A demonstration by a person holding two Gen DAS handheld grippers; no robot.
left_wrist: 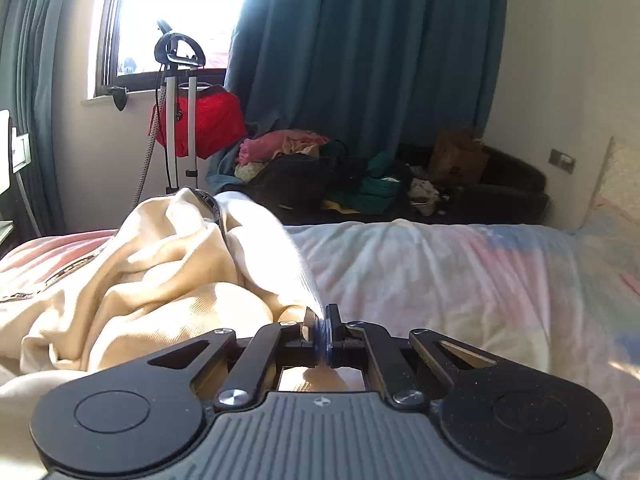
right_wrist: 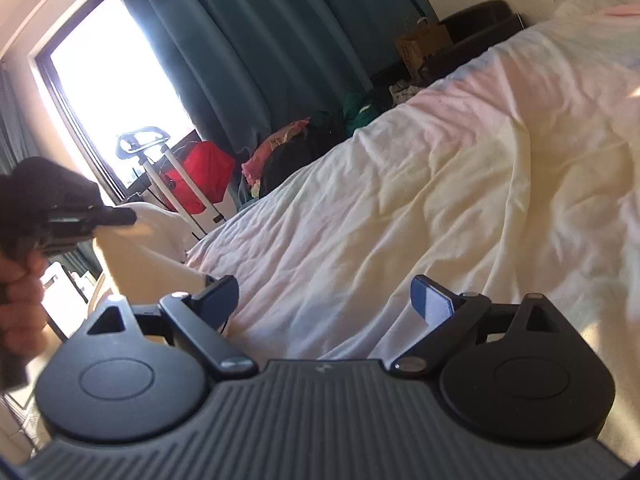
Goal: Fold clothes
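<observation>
A cream garment (left_wrist: 160,272) lies crumpled on the bed at the left in the left wrist view, with a dark zip or trim along one edge. My left gripper (left_wrist: 322,320) is shut on a fold of this garment and holds it taut. In the right wrist view the left gripper (right_wrist: 120,216) shows at the far left, gripping the cream garment (right_wrist: 140,248) lifted above the bed. My right gripper (right_wrist: 326,300) is open and empty, tilted over the bedsheet.
The bed (left_wrist: 460,280) has a pale pink and blue wrinkled sheet (right_wrist: 420,200). Beyond it a pile of clothes (left_wrist: 312,168) lies on a dark sofa below teal curtains (left_wrist: 360,60). A garment steamer stand (left_wrist: 178,92) with a red bag (left_wrist: 212,120) stands by the window.
</observation>
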